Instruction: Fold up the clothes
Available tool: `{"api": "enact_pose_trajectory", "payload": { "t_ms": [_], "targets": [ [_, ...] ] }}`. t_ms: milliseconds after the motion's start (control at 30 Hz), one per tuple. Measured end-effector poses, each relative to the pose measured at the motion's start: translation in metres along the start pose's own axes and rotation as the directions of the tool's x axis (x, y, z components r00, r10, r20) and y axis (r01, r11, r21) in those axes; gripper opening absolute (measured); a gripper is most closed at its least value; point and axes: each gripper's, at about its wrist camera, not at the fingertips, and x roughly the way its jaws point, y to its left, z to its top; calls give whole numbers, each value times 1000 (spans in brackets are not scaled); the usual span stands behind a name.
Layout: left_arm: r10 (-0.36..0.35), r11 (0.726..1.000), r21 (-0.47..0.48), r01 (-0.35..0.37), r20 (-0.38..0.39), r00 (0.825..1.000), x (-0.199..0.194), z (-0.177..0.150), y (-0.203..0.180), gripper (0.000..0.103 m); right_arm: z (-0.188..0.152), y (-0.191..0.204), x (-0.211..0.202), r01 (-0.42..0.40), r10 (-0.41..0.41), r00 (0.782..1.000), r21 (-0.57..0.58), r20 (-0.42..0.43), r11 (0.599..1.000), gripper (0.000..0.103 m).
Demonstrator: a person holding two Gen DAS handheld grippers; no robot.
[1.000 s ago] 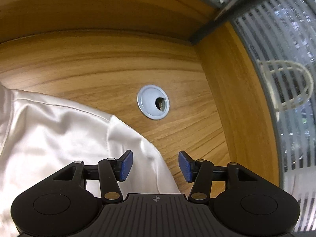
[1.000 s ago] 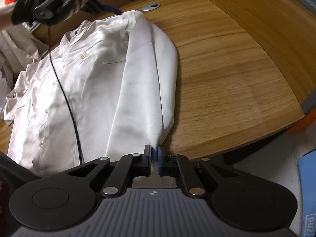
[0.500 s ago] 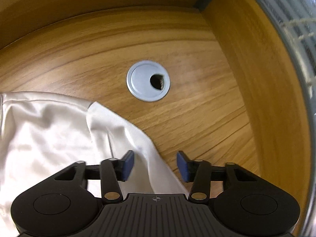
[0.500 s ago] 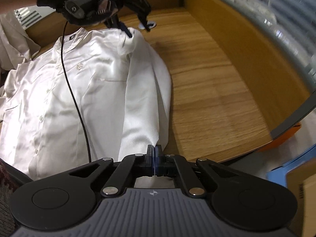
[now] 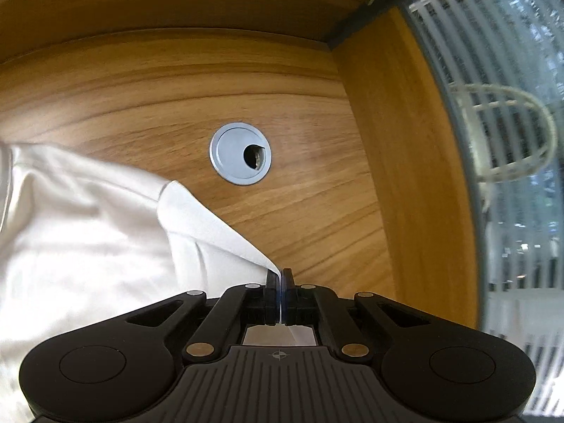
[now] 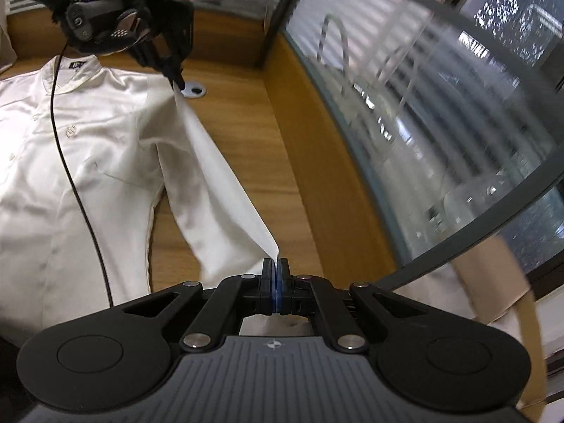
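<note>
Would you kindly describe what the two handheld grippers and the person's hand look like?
Both the left gripper and right gripper are matte black, with blue finger pads, brass-coloured pivot pins, ribbed grey bases bearing a small crosshair mark. The left hand wears a black glove with mesh patches; a thin black cable trails from it.

shirt [image 6: 88,162] on desk [image 6: 239,148], grommet [image 5: 240,158] beside

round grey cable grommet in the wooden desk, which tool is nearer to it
Left. The left tool pinches the white satin shirt's shoulder right beside the grommet. The right tool grips the sleeve end, far down the desk from it.
</note>
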Motion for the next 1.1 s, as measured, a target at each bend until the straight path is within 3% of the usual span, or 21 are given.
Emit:
{"api": "enact_pose_trajectory", "payload": {
  "t_ms": [167, 467, 633, 833, 1100],
  "targets": [
    [-59, 998, -8, 59, -24, 998, -17, -12, 33, 3, -6, 38, -20, -5, 4, 1000, -42, -23, 999, 1],
    [-66, 994, 90, 67, -18, 998, -30, -32, 81, 3, -21, 115, -20, -21, 17, 996, -46, -86, 999, 1],
    [-110, 983, 151, 108, 4, 994, -40, -39, 88, 3, -24, 145, -25, 37, -43, 993, -56, -106, 998, 0],
    [-105, 968, 230, 102, -1, 994, -49, -50, 94, 3, -24, 168, -48, -16, 10, 990, -40, -139, 999, 1],
    [-97, 953, 289, 87, 18, 995, -51, -72, 109, 3, -46, 202, -30, -29, 36, 980, 40, -195, 999, 1]
  ]
}}
